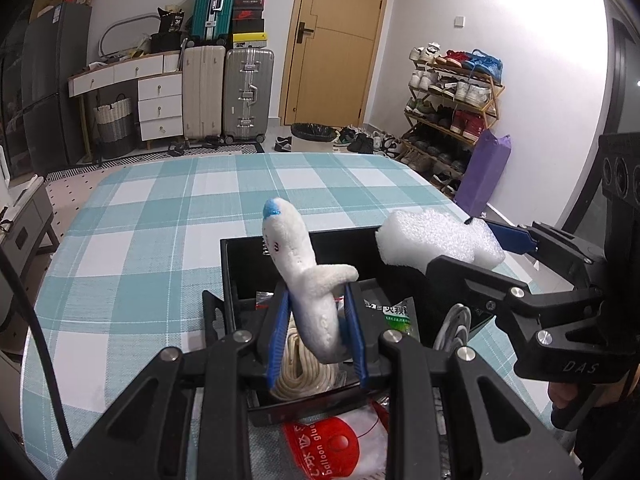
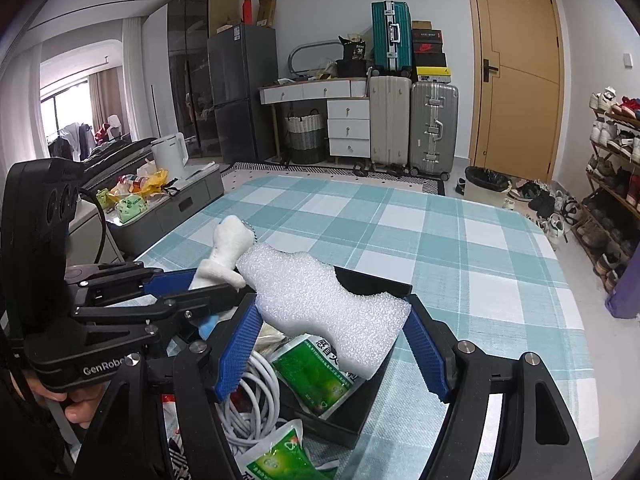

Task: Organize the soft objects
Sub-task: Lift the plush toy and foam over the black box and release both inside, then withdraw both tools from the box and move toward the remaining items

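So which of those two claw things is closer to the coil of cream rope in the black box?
The left gripper, holding the white plush, sits right over the rope. The right gripper, clamping the foam block, is off toward the box's far right corner.

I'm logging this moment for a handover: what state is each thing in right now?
left gripper: jaws shut on the plush shark
plush shark: held upright above the black bin
right gripper: jaws shut on the foam piece
foam piece: held over the bin
black bin: open-topped, on the checked cloth, partly filled
door: closed
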`<state>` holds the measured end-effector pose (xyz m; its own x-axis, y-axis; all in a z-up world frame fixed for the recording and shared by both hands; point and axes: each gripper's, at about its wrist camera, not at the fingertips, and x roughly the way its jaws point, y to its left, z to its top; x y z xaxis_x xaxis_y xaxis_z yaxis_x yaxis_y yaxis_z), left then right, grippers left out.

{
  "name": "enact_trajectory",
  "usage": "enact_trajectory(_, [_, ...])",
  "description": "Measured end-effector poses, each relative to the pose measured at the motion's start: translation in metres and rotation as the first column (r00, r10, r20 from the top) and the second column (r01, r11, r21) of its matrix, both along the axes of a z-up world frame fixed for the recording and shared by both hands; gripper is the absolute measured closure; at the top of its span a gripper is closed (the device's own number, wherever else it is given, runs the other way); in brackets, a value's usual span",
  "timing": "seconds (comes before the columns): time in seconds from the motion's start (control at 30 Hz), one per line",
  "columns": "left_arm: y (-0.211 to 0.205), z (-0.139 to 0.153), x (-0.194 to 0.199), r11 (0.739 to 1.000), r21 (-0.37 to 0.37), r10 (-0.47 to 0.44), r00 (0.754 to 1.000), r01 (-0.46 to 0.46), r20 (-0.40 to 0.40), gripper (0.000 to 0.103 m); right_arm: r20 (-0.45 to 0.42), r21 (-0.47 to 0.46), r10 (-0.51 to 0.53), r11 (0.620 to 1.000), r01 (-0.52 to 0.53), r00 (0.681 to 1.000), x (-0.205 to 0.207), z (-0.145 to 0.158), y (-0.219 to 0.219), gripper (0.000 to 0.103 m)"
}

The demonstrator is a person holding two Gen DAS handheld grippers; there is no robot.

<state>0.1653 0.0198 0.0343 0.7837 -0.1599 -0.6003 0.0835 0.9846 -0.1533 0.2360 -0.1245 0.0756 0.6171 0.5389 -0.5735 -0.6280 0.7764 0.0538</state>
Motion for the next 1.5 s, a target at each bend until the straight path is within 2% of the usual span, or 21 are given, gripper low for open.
enact_trajectory(0.5, [0.0, -0.007, 0.007, 1.0, 0.02, -0.002, 0.999, 0.002, -0.036, 0.076, -0.014, -0.009, 0.011, 1.0, -0.011, 1.0, 0.01, -0.01, 0.009, 0.031])
enact_trajectory(0.53, [0.0, -0.007, 0.007, 1.0, 0.023, 0.002, 0.999, -0.001, -0.037, 0.076, -0.014, -0.01, 0.012, 1.0, -0.012, 1.0, 0.01, -0.01, 0.009, 0.029])
enact_trajectory(0.57, [0.001, -0.007, 0.007, 1.0, 0.025, 0.005, 0.999, -0.004, -0.037, 0.075, -0.012, -0.011, 0.011, 1.0, -0.011, 1.0, 0.01, -0.01, 0.01, 0.022])
enact_trajectory(0.63, [0.003, -0.007, 0.006, 1.0, 0.02, 0.007, 0.999, -0.006, -0.039, 0.071, -0.003, -0.009, 0.01, 1.0, -0.01, 1.0, 0.008, -0.009, 0.009, 0.01])
enact_trajectory(0.77, [0.005, -0.005, 0.003, 1.0, 0.015, 0.012, 0.999, -0.011, -0.033, 0.05, 0.014, -0.005, -0.005, 1.0, 0.005, 1.0, 0.003, -0.005, 0.0, 0.005])
enact_trajectory(0.87, [0.003, -0.001, -0.003, 0.999, 0.032, 0.007, 1.0, -0.006, -0.024, 0.044, 0.017, 0.006, -0.016, 1.0, 0.016, 1.0, -0.001, -0.001, -0.01, 0.002])
enact_trajectory(0.93, [0.003, 0.001, -0.007, 1.0, 0.021, -0.009, 1.0, 0.009, -0.019, 0.032, 0.022, 0.014, -0.025, 1.0, 0.025, 0.999, -0.006, 0.003, -0.017, 0.001])
enact_trajectory(1.0, [0.002, 0.004, -0.013, 1.0, 0.023, 0.005, 1.0, -0.005, -0.005, 0.009, 0.021, 0.02, -0.031, 0.999, 0.03, 0.999, -0.01, 0.005, -0.024, 0.001])
enact_trajectory(1.07, [0.001, 0.007, -0.02, 0.999, 0.036, 0.027, 1.0, -0.028, 0.016, 0.002, 0.017, 0.018, -0.031, 0.999, 0.03, 0.999, -0.016, 0.007, -0.03, 0.001])
enact_trajectory(1.5, [-0.002, 0.011, -0.055, 0.997, 0.051, 0.063, 0.997, -0.065, 0.041, 0.0, -0.005, 0.035, -0.043, 0.998, 0.044, 0.999, -0.05, 0.0, -0.056, 0.001])
